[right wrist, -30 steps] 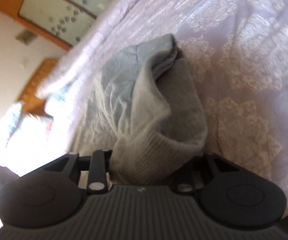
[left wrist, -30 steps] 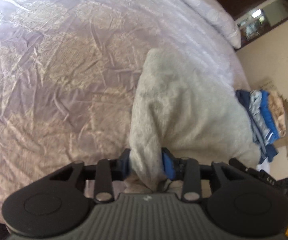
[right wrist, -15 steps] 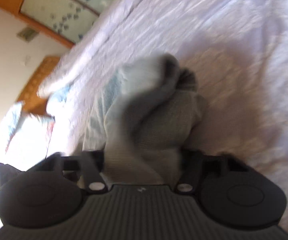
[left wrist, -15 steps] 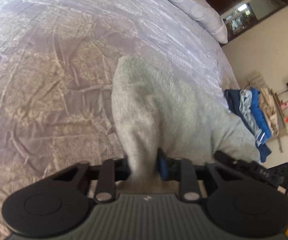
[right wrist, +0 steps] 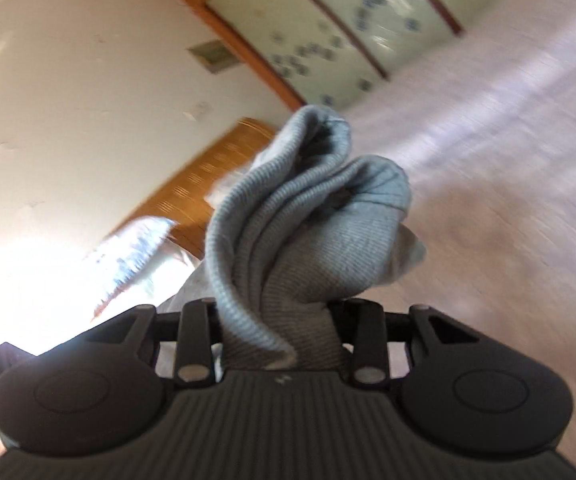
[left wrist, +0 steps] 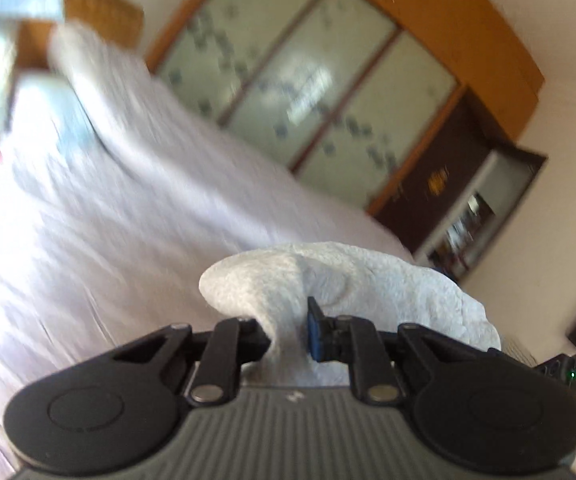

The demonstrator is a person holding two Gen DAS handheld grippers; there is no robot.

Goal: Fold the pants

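Left gripper (left wrist: 288,330) pinches a bunched fold of the grey pants (left wrist: 351,280); cloth mounds above the blue pad (left wrist: 315,330), held up over the bed (left wrist: 128,220). Only this view shows the dark cabinet (left wrist: 439,184) and a screen edge at far right.

Right gripper (right wrist: 278,332) clamps the ribbed waistband (right wrist: 307,208), layers standing up in loops. Only this view shows the bare wall (right wrist: 68,80) and wooden headboard (right wrist: 192,192). Wardrobe doors (left wrist: 307,80) appear in both. Background blurred.
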